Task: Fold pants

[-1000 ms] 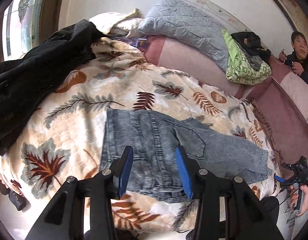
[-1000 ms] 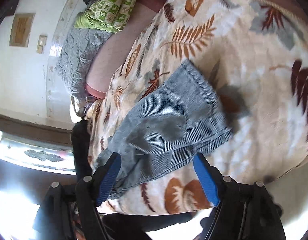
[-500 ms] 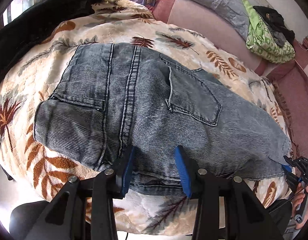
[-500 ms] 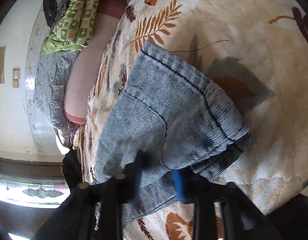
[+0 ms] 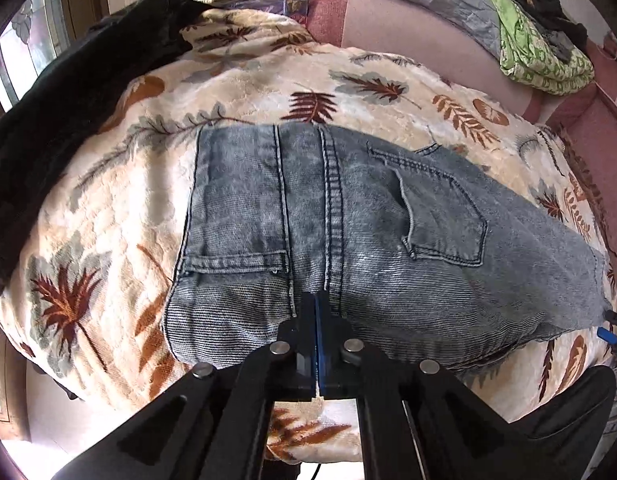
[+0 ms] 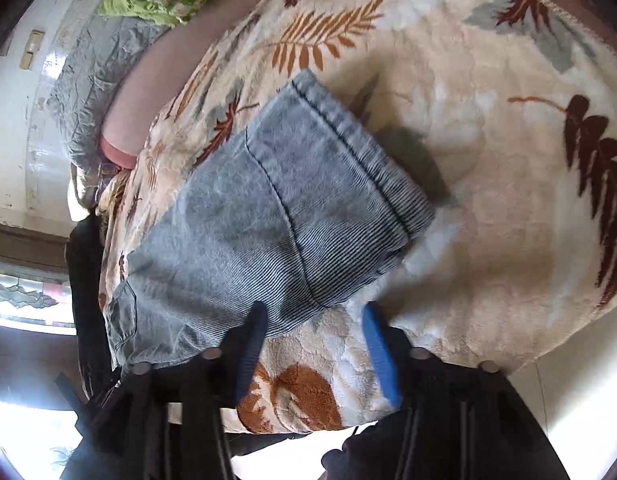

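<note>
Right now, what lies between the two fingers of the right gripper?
In the right wrist view, only the leaf-print blanket lies between the fingers of the right gripper. The jeans end at its left finger, and the jaws have just been opening.

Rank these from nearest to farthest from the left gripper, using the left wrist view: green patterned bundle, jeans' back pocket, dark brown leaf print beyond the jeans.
From the left gripper:
1. Back pocket, just up and right, on the jeans.
2. Dark brown leaf print, on the blanket beyond the jeans.
3. Green patterned bundle, far upper right.

Pants [image 5: 348,232] flat on blanket [image 5: 108,208]; jacket [image 5: 68,92] left.
</note>
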